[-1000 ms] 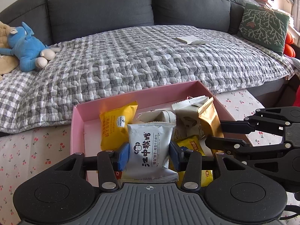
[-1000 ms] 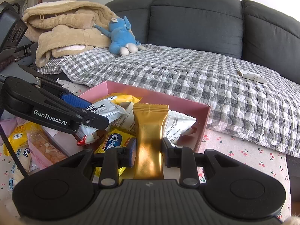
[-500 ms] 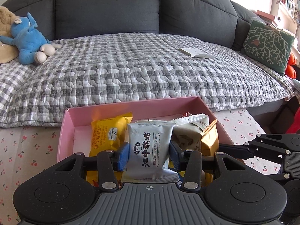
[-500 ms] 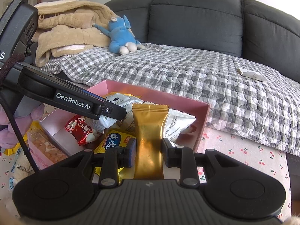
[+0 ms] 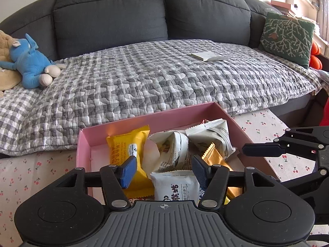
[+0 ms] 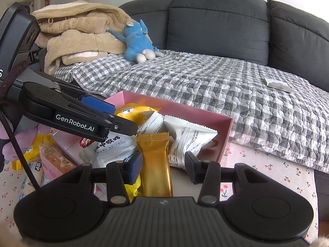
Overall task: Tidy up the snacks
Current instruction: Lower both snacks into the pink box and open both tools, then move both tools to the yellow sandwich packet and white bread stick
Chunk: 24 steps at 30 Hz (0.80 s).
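Note:
A pink box on the cherry-print cloth holds several snack packets. My left gripper hangs over it with its jaws opening. A grey-white packet lies loose below and between the blue pads, which do not touch it. Behind it are a yellow packet and cream packets. My right gripper is over the box's near right part, its jaws also opening. A gold packet lies between the pads with a gap on its right side. The left gripper reaches in from the left.
Behind the box is a dark sofa under a grey checked quilt, with a blue plush toy, a beige blanket, a green cushion and a flat white item. More snack packets lie left of the box.
Both pairs of jaws have spread apart. The grey-white packet has dropped out of the left grip into the box. The gold packet is let go and sits lower between the right pads.

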Motion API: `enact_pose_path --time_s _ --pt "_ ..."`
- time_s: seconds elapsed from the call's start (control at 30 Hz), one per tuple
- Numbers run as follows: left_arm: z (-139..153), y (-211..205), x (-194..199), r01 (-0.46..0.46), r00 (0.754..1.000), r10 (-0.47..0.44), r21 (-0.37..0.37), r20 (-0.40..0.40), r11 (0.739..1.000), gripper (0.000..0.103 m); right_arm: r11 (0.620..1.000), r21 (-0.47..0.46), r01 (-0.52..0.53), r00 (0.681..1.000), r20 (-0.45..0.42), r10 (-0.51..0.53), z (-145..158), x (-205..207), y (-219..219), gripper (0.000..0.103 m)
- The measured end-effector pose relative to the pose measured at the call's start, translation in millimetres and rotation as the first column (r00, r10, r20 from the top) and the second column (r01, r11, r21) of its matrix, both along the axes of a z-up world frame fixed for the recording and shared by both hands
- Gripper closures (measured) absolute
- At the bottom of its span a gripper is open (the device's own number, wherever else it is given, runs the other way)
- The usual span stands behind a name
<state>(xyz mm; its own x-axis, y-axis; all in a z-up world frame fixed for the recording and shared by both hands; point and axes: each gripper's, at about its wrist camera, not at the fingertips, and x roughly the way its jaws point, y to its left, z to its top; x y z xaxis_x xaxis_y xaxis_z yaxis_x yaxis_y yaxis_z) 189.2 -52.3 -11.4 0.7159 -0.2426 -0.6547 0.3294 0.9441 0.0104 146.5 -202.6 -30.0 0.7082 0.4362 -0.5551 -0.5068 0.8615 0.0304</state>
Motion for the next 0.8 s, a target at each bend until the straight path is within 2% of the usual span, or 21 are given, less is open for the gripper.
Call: enact_pose_path --time_s 0.5,0.8 --pt "22.0 35.9 -43.2 -0.039 0.998 0.038 0.014 0.042 0.999 0.017 0.999 0.028 -0.027 1.0 -0.014 0.028 11.3 -22.5 -4.6 0.028" --pt "21.5 69.1 -80.8 -0.081 0.996 0.08 0.049 0.031 0.995 0.01 0.996 0.037 -0.08 0.996 -0.029 0.082 13.2 -45.2 10.4 0.016"
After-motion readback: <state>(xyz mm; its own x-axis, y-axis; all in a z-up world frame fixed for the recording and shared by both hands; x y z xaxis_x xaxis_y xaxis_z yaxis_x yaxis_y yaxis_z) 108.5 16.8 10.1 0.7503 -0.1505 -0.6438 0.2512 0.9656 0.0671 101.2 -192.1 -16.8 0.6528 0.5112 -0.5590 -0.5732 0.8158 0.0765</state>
